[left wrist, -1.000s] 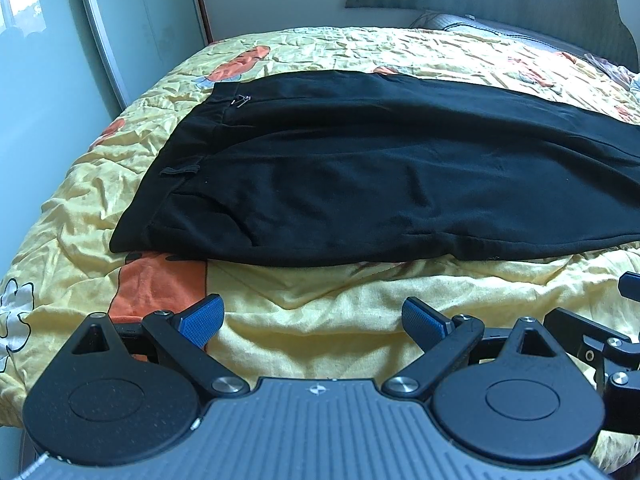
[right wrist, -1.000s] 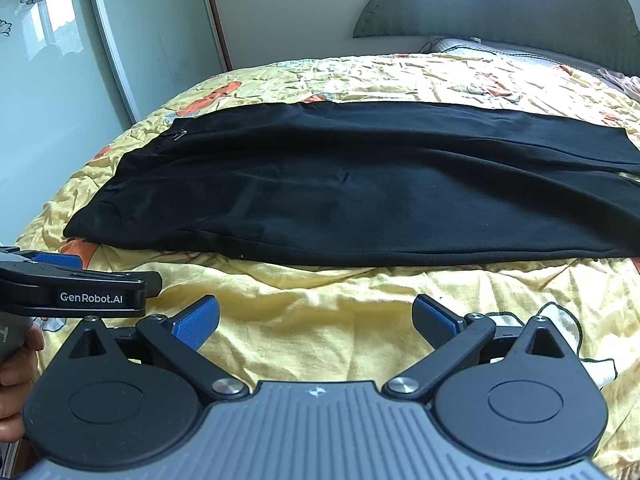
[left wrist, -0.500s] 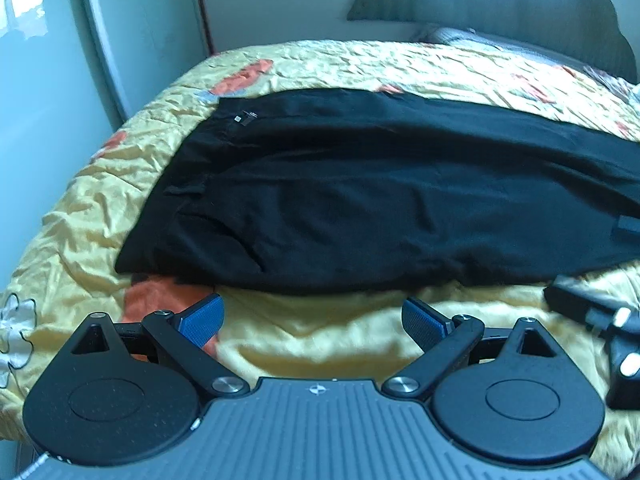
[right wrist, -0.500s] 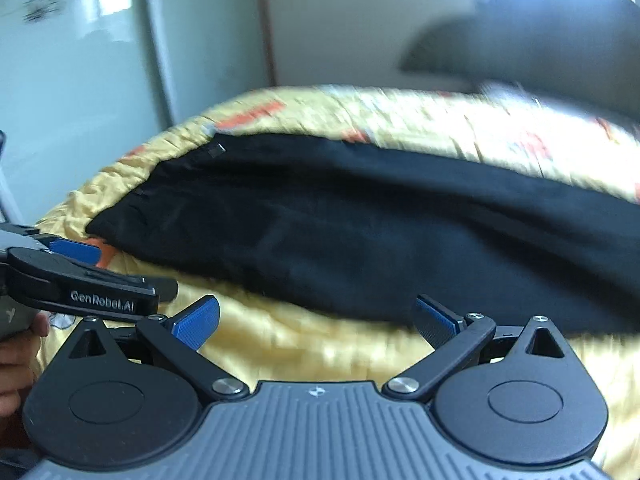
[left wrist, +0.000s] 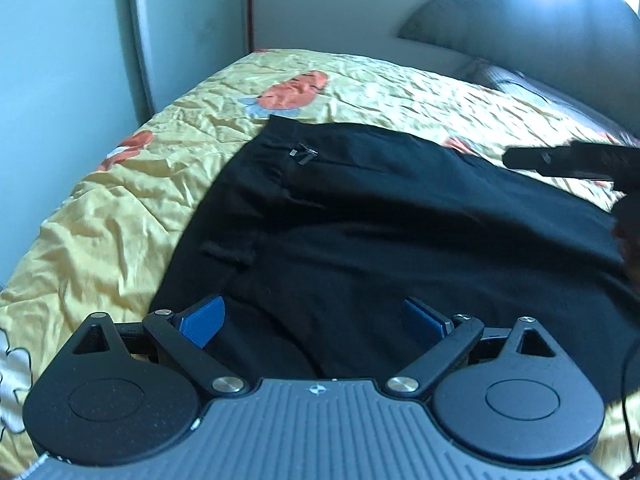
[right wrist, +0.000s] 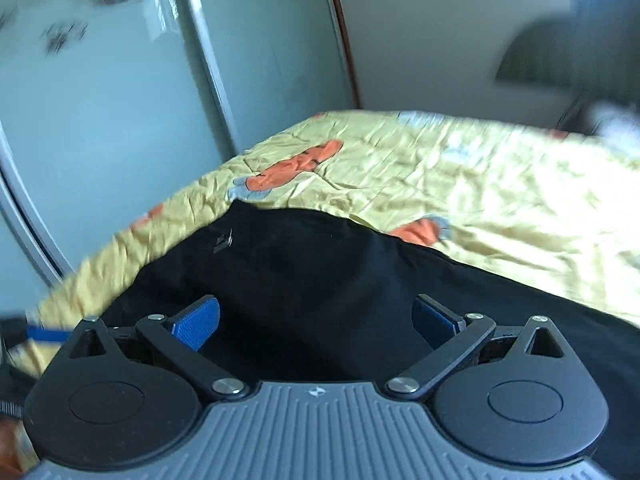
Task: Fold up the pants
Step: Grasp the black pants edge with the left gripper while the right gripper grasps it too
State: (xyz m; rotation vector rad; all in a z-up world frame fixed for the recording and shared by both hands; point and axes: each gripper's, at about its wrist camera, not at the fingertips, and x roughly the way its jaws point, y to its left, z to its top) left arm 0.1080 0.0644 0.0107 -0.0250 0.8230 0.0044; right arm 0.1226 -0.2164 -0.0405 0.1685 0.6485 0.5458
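Black pants [left wrist: 380, 232] lie flat on a yellow bedspread [left wrist: 120, 216], waist end at the left with a small zipper pull [left wrist: 302, 154]. My left gripper [left wrist: 314, 320] is open and empty, hovering over the near waist part of the pants. In the right wrist view the pants [right wrist: 320, 280] fill the lower middle. My right gripper [right wrist: 316, 320] is open and empty above the upper pants. The right gripper's body also shows at the right edge of the left wrist view [left wrist: 576, 160].
The bed's left edge [left wrist: 52, 232] runs beside pale sliding wardrobe doors [right wrist: 120, 100]. A grey headboard [left wrist: 520, 28] and a pillow [left wrist: 516, 84] stand at the far right. The bedspread [right wrist: 500, 200] lies bare behind the pants.
Both grippers have moved forward and left, from the bed's near edge to over the waist end of the pants. Both stay open. The pants have not moved.
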